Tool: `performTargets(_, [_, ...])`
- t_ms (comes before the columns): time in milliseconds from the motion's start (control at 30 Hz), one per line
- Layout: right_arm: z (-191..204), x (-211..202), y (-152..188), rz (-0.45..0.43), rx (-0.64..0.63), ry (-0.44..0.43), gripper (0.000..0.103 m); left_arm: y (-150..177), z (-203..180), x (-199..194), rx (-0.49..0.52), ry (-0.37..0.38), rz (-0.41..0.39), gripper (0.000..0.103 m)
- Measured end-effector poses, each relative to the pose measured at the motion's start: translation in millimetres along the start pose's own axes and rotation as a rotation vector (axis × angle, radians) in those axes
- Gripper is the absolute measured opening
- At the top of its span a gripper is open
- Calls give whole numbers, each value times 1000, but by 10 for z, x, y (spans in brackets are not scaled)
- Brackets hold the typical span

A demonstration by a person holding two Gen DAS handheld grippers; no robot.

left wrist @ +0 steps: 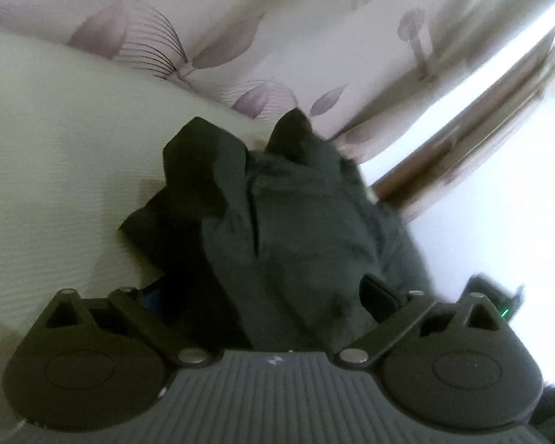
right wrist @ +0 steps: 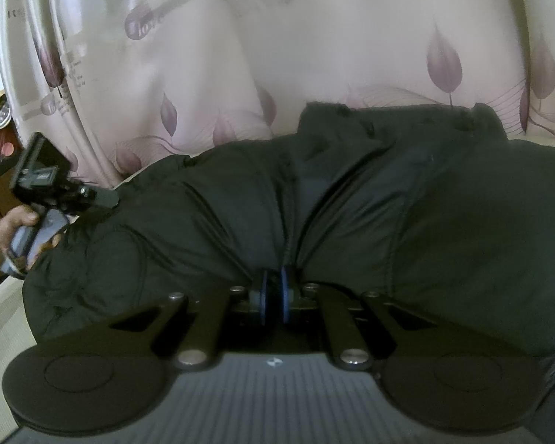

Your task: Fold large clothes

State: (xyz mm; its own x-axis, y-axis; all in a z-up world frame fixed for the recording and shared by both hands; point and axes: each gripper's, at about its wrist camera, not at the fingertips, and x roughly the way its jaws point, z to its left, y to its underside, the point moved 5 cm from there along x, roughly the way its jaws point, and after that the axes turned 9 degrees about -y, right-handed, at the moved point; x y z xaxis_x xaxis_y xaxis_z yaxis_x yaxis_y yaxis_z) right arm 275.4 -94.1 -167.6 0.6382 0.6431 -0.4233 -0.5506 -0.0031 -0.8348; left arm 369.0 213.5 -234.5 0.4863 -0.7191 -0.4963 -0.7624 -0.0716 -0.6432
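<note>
Right claw [right wrist: 273,296] pinched tight on dark jacket [right wrist: 351,203]; left claw [left wrist: 262,296] smothered in cloth, spread unclear.

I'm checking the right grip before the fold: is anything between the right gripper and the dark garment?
Nothing visible. The right gripper is already pinched on a gathered ridge of the dark garment, its blue-edged pads close together with fabric between them.

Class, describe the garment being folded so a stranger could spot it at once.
Start at the curtain printed with purple leaves. In front of it, on a pale surface, lies the dark puffy jacket, pinched by the right gripper. It is the only dark, bulky item among pale fabrics.
</note>
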Motion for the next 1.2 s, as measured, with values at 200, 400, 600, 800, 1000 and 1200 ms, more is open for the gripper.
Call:
performTargets(200, [32, -11, 15, -12, -6, 8, 7, -165, 6, 234, 11, 18, 80, 65])
performTargets(400, [19, -30, 29, -25, 3, 3, 7, -37, -53, 152, 14, 2, -13, 47])
performTargets(600, [21, -43, 33, -39, 12, 5, 7, 30, -132, 30, -9, -27, -91, 43])
performTargets(800, [111, -169, -83, -47, 48, 51, 8, 67, -85, -6, -15, -40, -71, 52])
performTargets(1000, [366, -353, -262, -78, -201, 198, 8, 99, -126, 17, 33, -42, -70, 83])
performTargets(1200, [339, -350, -285, -59, -332, 347, 8, 126, -165, 28, 77, -59, -62, 86])
